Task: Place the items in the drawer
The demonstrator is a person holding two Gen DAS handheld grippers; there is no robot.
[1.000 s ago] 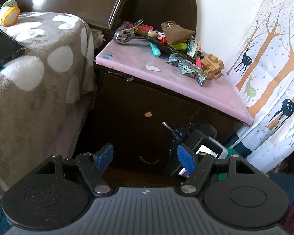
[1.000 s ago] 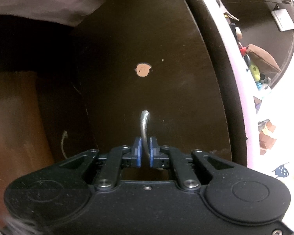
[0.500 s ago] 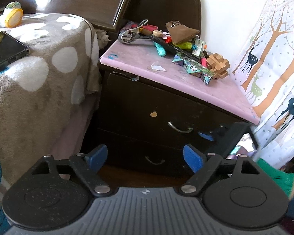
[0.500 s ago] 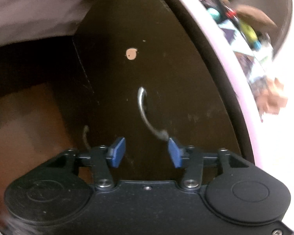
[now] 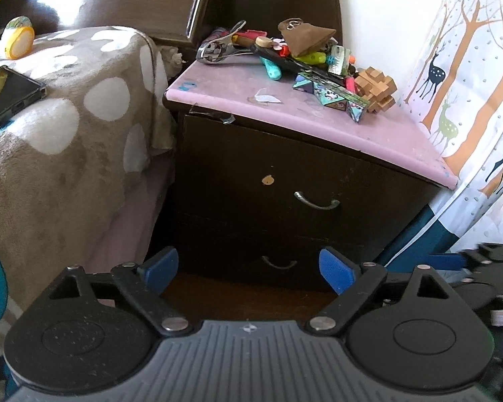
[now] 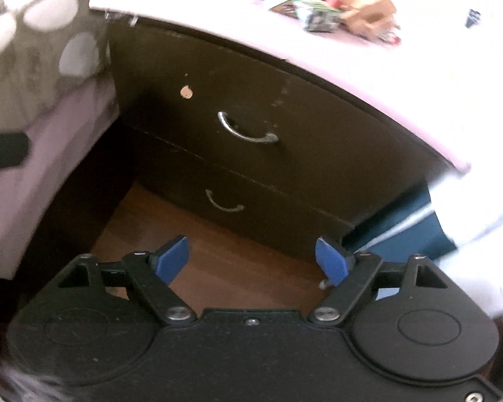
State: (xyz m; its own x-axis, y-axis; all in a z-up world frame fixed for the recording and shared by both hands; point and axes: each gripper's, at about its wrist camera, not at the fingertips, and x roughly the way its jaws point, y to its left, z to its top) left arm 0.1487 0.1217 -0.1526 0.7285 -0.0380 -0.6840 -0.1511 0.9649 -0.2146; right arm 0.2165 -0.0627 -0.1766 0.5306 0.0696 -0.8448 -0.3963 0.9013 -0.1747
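**Both drawers closed, both grippers empty in front of the nightstand**

We see the dark brown wooden nightstand (image 5: pixel 285 167) with its dusty pink top (image 5: pixel 318 117) standing between the bed and the curtain. Its upper drawer (image 5: pixel 238 174) sits flush with the front, the curved metal handle (image 5: pixel 317 202) untouched; the lower drawer (image 5: pixel 231 244) below it is flush as well, with its smaller handle (image 5: pixel 280 264).

Our left gripper (image 5: pixel 249 269) hangs low before the cabinet, its blue-padded fingers (image 5: pixel 161 268) spread wide with nothing between them. Our right gripper (image 6: pixel 251 261) is likewise spread apart and empty, well back from the upper handle (image 6: pixel 248 132); that view is blurred.

The items wait in a heap along the back edge of the pink top: silver metal pliers (image 5: pixel 218 48) at the back left corner, a brown cloth pouch (image 5: pixel 305 38), a teal plastic piece (image 5: pixel 271 68), a colourful folded-paper strip (image 5: pixel 332 95) and a wooden interlocking puzzle (image 5: pixel 375 88) toward the right edge.

A grey blanket with white spots (image 5: pixel 67 117) covers the bed on the left, and a deer-print curtain (image 5: pixel 469 83) hangs on the right.
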